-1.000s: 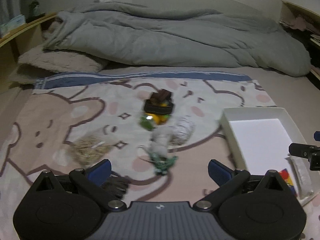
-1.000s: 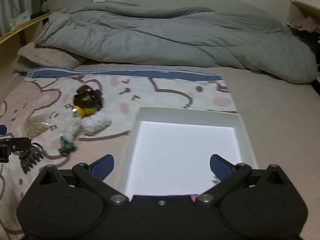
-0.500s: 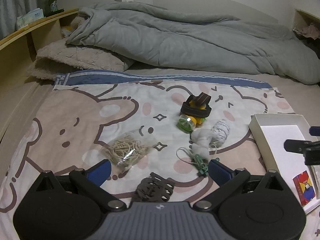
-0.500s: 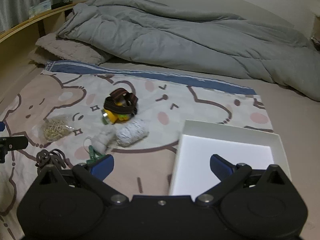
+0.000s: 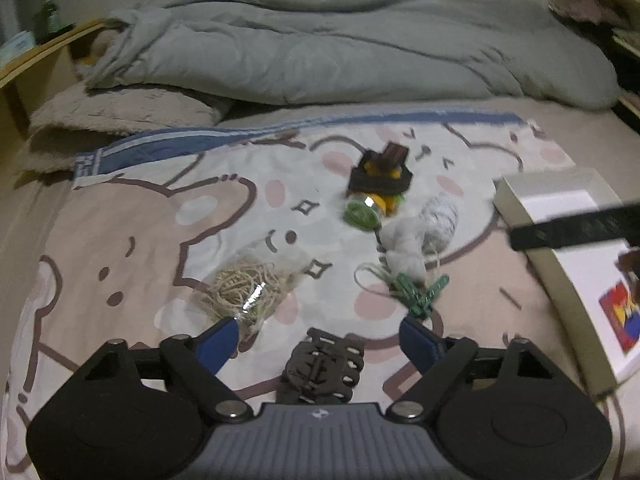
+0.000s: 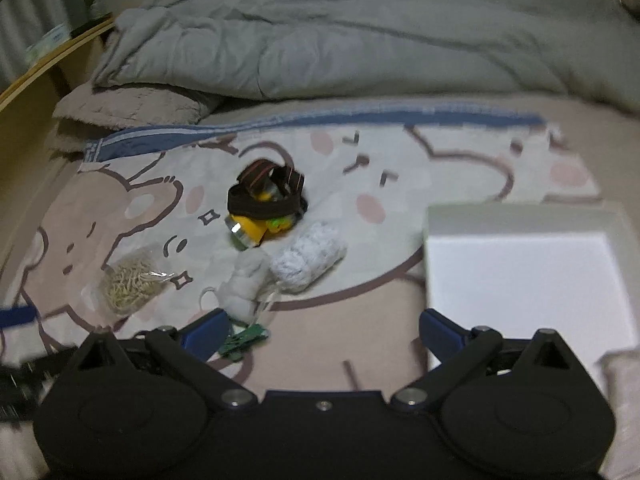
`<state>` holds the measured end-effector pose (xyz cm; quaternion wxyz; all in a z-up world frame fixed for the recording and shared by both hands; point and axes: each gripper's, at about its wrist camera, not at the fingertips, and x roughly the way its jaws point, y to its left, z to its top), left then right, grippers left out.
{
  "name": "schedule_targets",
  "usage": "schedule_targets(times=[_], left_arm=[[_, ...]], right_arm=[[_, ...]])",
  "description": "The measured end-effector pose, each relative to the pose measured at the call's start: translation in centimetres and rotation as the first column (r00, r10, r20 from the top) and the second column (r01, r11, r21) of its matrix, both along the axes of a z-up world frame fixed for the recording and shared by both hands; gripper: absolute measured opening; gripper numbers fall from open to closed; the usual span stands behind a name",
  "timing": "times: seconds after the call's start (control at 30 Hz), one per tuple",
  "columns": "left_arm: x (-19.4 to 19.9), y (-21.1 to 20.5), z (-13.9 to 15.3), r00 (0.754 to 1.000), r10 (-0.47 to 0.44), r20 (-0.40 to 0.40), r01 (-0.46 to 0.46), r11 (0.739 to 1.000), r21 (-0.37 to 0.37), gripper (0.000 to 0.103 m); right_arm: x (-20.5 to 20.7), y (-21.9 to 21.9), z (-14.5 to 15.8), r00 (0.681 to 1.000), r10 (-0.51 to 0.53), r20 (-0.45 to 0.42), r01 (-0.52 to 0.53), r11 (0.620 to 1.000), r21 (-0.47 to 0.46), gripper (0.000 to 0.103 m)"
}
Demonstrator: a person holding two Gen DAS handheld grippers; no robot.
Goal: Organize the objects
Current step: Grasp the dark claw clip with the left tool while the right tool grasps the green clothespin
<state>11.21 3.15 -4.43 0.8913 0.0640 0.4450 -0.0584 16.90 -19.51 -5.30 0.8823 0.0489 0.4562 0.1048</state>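
While a small colourful card (image 5: 619,316) lies in the shallow white cardboard box (image 6: 520,216) at the cartoon-printed blanket's (image 5: 132,216) right edge, the yellow headlamp (image 6: 262,208), bagged rubber bands (image 5: 244,288), white yarn ball (image 6: 308,258), green clips (image 5: 424,296) and dark claw clip (image 5: 320,364) look unsorted, the left gripper (image 5: 320,338) having just been narrowing around the claw clip without touching it, the right gripper (image 6: 320,330) having just been closing slightly, jaws wide apart and empty.

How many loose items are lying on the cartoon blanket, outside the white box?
6: headlamp, grey-white roll, pale cloth bundle, green clips, bag of rubber bands, dark hair claw. More may be hidden beneath the grippers.

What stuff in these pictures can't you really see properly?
- Dark hair claw, left wrist view: its near end is hidden behind the left gripper body.
- Colourful card in the white box, left wrist view: blurred and partly cut off, print unreadable.
- Green clips, right wrist view: blurred, partly behind a right gripper finger.
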Motion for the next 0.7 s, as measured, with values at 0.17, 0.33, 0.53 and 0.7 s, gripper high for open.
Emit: schedule_targets(times=[0.17, 0.33, 0.53, 0.7], left_arm=[[0.4, 0.3, -1.1, 0.998, -0.052, -0.038, 0.052, 0.999, 0.006, 0.072], [0.8, 0.3, -2.5, 0.99, -0.122, -0.074, 0.125, 0.991, 0.039, 0.063], [1.2, 0.0, -4.3, 0.975, -0.186, -0.124, 0.196, 0.977, 0.08, 0.062], [1.6, 0.1, -5.4, 0.967, -0.202, -0.156, 0.219, 0.971, 0.099, 0.062]], right_arm=[[1.2, 1.2, -2.8, 0.993, -0.06, -0.1, 0.07, 0.993, 0.095, 0.09], [1.8, 2.7, -5.5, 0.978, -0.097, -0.186, 0.135, 0.969, 0.205, 0.085], [2.0, 4.8, -7.5, 0.973, -0.112, -0.201, 0.154, 0.966, 0.208, 0.081], [2.5, 5.9, -8.5, 0.976, -0.104, -0.192, 0.14, 0.972, 0.188, 0.07]])
